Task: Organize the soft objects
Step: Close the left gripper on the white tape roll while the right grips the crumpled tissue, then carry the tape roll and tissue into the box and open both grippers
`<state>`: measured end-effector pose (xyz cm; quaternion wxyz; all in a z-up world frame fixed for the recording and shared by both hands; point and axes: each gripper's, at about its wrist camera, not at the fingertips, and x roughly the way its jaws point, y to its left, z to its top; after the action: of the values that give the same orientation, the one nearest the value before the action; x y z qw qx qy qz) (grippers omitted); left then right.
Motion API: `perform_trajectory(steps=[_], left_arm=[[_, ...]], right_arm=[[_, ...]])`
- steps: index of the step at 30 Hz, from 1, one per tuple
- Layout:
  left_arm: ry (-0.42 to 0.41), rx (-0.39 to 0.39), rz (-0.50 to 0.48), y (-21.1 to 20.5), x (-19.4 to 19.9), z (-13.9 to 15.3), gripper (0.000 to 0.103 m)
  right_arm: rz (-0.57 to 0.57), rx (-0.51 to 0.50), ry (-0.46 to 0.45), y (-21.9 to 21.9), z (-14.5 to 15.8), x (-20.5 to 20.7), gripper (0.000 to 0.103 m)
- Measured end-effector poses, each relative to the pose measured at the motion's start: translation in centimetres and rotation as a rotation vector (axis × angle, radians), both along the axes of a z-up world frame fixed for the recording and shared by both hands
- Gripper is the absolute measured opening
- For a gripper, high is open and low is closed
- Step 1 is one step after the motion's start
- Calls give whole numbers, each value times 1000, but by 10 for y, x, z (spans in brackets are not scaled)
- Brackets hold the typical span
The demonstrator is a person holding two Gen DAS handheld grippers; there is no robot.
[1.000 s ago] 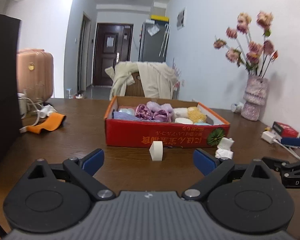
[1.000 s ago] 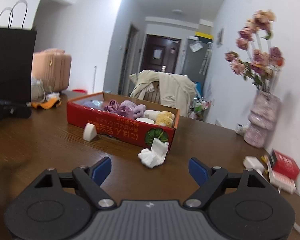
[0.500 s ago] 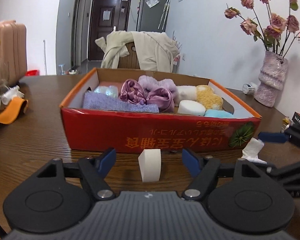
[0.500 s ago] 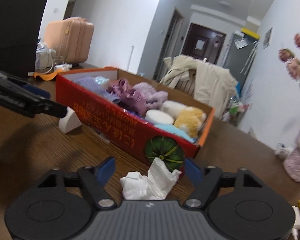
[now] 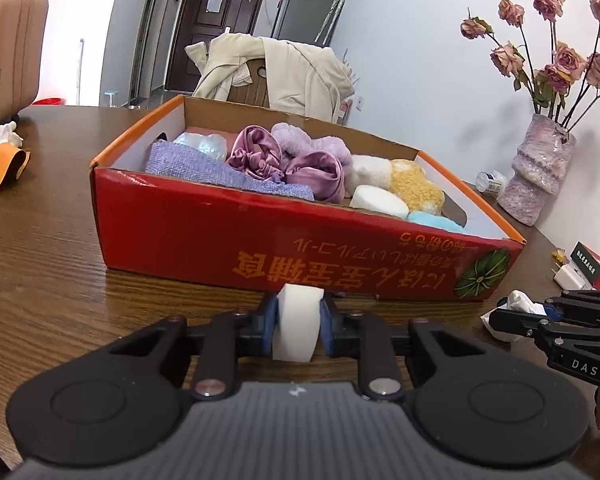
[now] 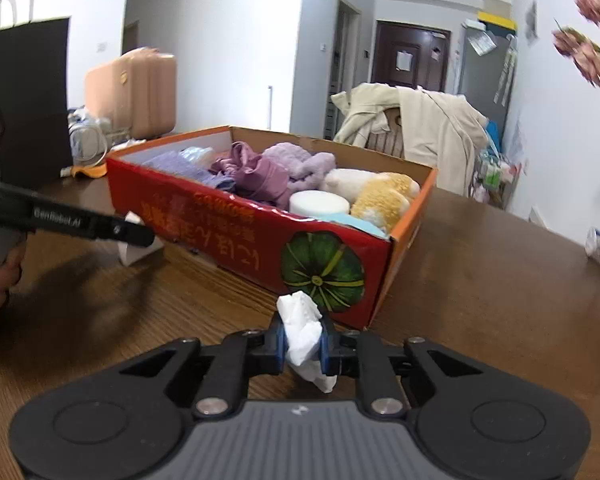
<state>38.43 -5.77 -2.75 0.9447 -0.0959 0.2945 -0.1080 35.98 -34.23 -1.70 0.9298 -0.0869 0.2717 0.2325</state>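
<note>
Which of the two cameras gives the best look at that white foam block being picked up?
The left wrist view: the white foam block sits centre frame, squeezed between the left gripper jaws. In the right wrist view only a corner of it peeks out below that gripper's dark arm, beside the red box.

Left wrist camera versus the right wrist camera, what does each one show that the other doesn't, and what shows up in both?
Only the left wrist view shows the vase of dried roses, the red packet and the left gripper closed on the white sponge. Only the right wrist view shows the black paper bag and the right gripper closed on the crumpled tissue. Both show the red box of soft items, the pink suitcase and the coat-draped chair.
</note>
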Motion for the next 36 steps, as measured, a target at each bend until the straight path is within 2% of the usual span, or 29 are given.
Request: perform_trajectory(steps=[5,7,17,23,29,32,36], left_arm=[[-52,59,-4,-6,-13,10,19],[-80,46,-14,-4,-28,22,19],[-167,1,-27,21,-120,66,19],[-208,-16,-33,34,-142,78,19],[-227,-21,-46,39,-133,86,19],[-238,-32,-53,41,-102,100,19],[-212,-52,-69,39,-45,115,19]], right_arm=[[-18,5,6,3,1,-2,13],[-33,13,-4,7,7,-10,13],[-64,209,-73,30,53,-113,13],[-67,217,-89,48,64,-148,13],[-72,223,-95,58,75,-142,13],[-74,237,-99,64,85,-121,13],[-75,329,-56,70,98,-69,13]])
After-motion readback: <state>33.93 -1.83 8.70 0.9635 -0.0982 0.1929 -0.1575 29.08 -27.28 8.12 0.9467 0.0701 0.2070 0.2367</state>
